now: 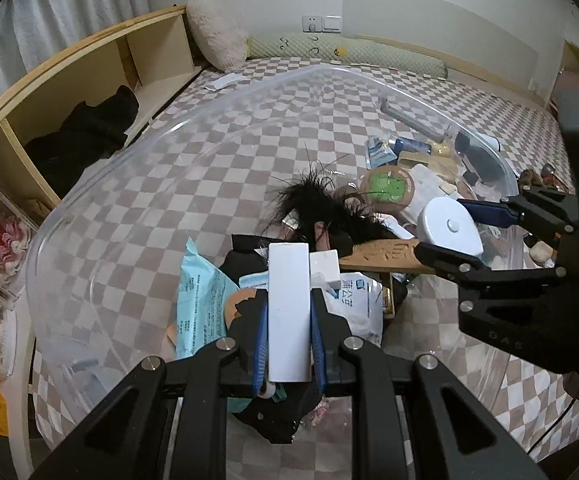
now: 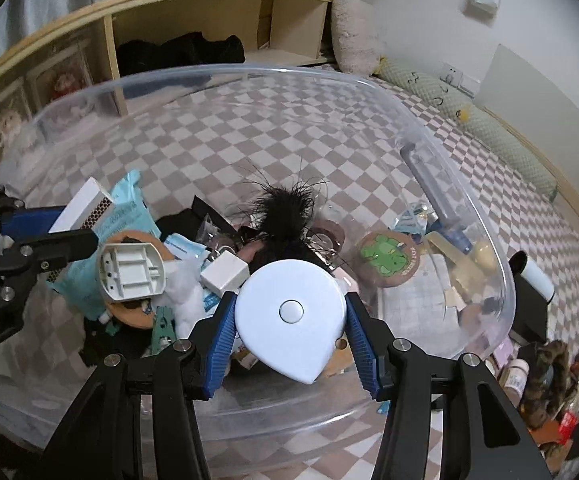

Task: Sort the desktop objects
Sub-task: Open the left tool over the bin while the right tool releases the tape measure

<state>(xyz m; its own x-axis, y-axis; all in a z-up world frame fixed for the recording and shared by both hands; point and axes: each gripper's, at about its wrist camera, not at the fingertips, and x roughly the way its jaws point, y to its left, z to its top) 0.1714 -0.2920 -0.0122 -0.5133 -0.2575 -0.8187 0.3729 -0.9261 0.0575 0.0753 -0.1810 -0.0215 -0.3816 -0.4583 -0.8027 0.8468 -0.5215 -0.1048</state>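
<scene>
Jaws of the left gripper (image 1: 289,320) were clamped on a white box (image 1: 289,312), held above the clutter in the clear bin (image 1: 137,152). A white disc (image 2: 291,316) was gripped between the half-spread jaws of the right gripper (image 2: 291,334), also over the bin on the checkered bed (image 1: 209,128).
</scene>
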